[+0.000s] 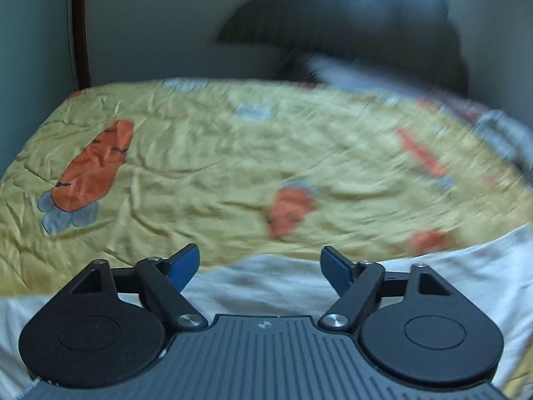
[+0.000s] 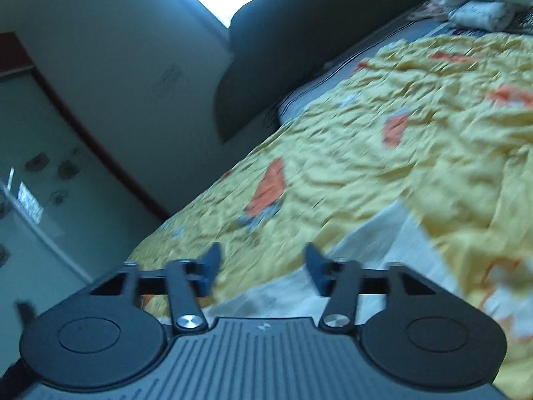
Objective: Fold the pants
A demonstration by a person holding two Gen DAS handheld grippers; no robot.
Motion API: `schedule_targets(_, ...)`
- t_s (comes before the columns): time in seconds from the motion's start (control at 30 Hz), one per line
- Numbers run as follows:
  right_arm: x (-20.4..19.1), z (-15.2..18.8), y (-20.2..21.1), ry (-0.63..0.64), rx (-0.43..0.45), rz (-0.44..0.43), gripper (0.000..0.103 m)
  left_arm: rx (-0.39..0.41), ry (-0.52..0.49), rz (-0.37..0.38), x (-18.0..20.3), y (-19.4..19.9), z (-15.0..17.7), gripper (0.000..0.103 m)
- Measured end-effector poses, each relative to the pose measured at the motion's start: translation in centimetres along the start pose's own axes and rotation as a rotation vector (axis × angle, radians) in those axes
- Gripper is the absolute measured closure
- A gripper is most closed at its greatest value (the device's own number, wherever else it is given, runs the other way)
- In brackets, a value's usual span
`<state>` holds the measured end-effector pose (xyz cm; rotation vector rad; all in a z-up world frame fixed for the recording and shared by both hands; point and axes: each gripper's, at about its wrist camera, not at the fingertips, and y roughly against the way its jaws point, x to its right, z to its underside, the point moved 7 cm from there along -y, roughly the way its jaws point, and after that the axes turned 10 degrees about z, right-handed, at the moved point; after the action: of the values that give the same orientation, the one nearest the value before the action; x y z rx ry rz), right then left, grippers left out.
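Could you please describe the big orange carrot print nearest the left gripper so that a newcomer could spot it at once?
Start from the yellow bedspread covering the bed. On its left side, ahead of the open left hand-held gripper, lies the large orange carrot print, running diagonally. Unlike the smaller, blurred orange patches to its right, it is sharp, shows dark stitched lines and ends in grey-blue leaves.

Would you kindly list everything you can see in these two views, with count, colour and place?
yellow fabric: one, yellow with orange carrot prints, crumpled, spread across the bed.
white cloth: one, white, at the near edge just ahead of both claws.
folded towels: a pile, off-white, at the far corner of the bed in the right wrist view; count unclear.
dark headboard: one, dark, against the wall beyond the bed.
door frame: one, brown, at far left.
left claw: one, black with blue pads, open, empty.
right claw: one, same colours, open, empty.
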<state>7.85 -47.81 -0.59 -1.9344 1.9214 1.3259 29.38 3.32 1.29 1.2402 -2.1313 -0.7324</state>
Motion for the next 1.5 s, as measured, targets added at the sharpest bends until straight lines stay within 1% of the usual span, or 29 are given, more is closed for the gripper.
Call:
schedule_targets(0.03,-0.9,1.0,0.0,0.025,-0.028,-0.022,0.033,-0.046,-0.004,0.013,-0.7,-1.2,0.1,0.024)
schedule_targets(0.1,-2.5,3.2,0.2,0.049,-0.092,-0.066,0.033,-0.135,-0.016,0.076,-1.2,-3.2,0.8,0.024)
schedule_targets(0.13,-3.1,4.2,0.3,0.057,-0.120,-0.087,0.033,-0.172,-0.028,0.097,-1.2,-4.0,1.3,0.024)
schedule_targets(0.17,-3.7,5.3,0.3,0.071,-0.151,-0.109,0.033,-0.192,-0.036,0.102,-1.2,-4.5,1.7,0.024)
schedule_targets(0.2,-4.2,6.2,0.2,0.089,-0.178,-0.119,0.033,-0.203,-0.037,0.110,-1.2,-4.9,2.0,0.024)
schedule_targets(0.23,-4.5,7.0,0.0,0.105,-0.199,-0.111,0.033,-0.193,-0.042,0.118,-1.1,-5.0,2.0,0.024)
schedule_targets(0.27,-4.6,7.6,-0.3,0.115,-0.215,-0.096,0.033,-0.178,-0.051,0.128,-0.8,-5.0,2.0,0.036)
schedule_targets(0.3,-4.5,8.2,-0.6,0.118,-0.230,-0.082,0.033,-0.164,-0.062,0.142,-0.3,-4.9,1.9,0.043)
schedule_targets(0.33,-4.3,8.7,-1.0,0.105,-0.244,-0.070,0.033,-0.154,-0.075,0.159,0.2,-4.8,1.7,0.060)
schedule_targets(0.4,-3.8,9.2,-1.5,0.068,-0.260,-0.058,0.033,-0.159,-0.121,0.172,1.3,-4.7,1.6,0.060)
schedule_targets(0.47,-3.9,9.3,-1.8,0.075,-0.263,-0.060,0.033,-0.178,-0.147,0.178,1.5,-4.8,1.8,0.060)
schedule_targets(0.6,-4.3,9.4,-2.0,0.084,-0.271,-0.064,0.033,-0.195,-0.096,0.231,0.5,-4.7,1.6,0.060)
schedule_targets(0.67,-4.2,9.5,-2.0,0.078,-0.274,-0.069,0.032,-0.194,-0.106,0.220,0.4,-5.1,1.7,0.060)
schedule_targets(0.7,-4.1,9.6,-2.1,0.073,-0.277,-0.069,0.032,-0.187,-0.130,0.207,0.6,-5.1,1.7,0.062)
schedule_targets(0.73,-4.0,9.7,-2.1,0.070,-0.279,-0.069,0.032,-0.177,-0.168,0.174,0.9,-5.3,1.7,0.069)
schedule_targets(0.77,-3.9,9.8,-2.2,0.067,-0.282,-0.068,0.032,-0.169,-0.208,0.140,1.2,-5.3,1.6,0.080)
schedule_targets(0.8,-3.8,9.9,-2.2,0.064,-0.285,-0.068,0.032,-0.165,-0.241,0.115,1.4,-5.3,1.6,0.083)
schedule_targets(0.87,-3.6,10.2,-2.2,0.063,-0.288,-0.069,0.033,-0.165,-0.307,0.087,2.1,-5.0,1.6,0.093)
schedule_targets(0.93,-3.4,10.3,-2.2,0.058,-0.291,-0.075,0.033,-0.152,-0.355,0.083,2.6,-4.0,1.3,0.095)
schedule_targets(1.0,-3.3,10.3,-2.3,0.050,-0.289,-0.082,0.033,-0.126,-0.360,0.096,2.7,-2.7,0.7,0.095)
schedule_targets(1.1,-3.2,10.6,-2.4,0.050,-0.287,-0.083,0.033,-0.093,-0.339,0.113,2.3,-1.5,0.0,0.094)
schedule_targets(1.13,-3.3,10.6,-2.4,0.053,-0.286,-0.083,0.033,-0.092,-0.320,0.116,2.1,-1.6,0.0,0.094)
schedule_targets(1.2,-3.3,10.7,-2.5,0.056,-0.283,-0.085,0.033,-0.082,-0.290,0.092,1.7,-2.4,0.2,0.094)
schedule_targets(1.3,-2.9,10.7,-2.5,0.043,-0.282,-0.106,0.033,-0.123,-0.247,0.063,1.0,-5.0,1.1,0.094)
schedule_targets(1.33,-2.7,10.6,-2.4,0.034,-0.282,-0.118,0.033,-0.123,-0.238,0.059,0.8,-5.7,1.5,0.094)
schedule_targets(1.37,-2.5,10.6,-2.4,0.023,-0.280,-0.128,0.033,-0.100,-0.230,0.047,0.7,-5.9,1.4,0.094)
schedule_targets(1.43,-2.4,10.6,-2.2,0.005,-0.273,-0.133,0.033,-0.091,-0.181,0.026,0.0,-5.9,1.0,0.094)
schedule_targets(1.47,-2.4,10.5,-2.1,-0.004,-0.268,-0.129,0.033,-0.091,-0.178,0.029,0.1,-5.8,0.9,0.092)
schedule_targets(1.5,-2.2,10.3,-1.9,-0.033,-0.260,-0.118,0.033,-0.094,-0.195,0.026,0.4,-5.4,1.0,0.081)
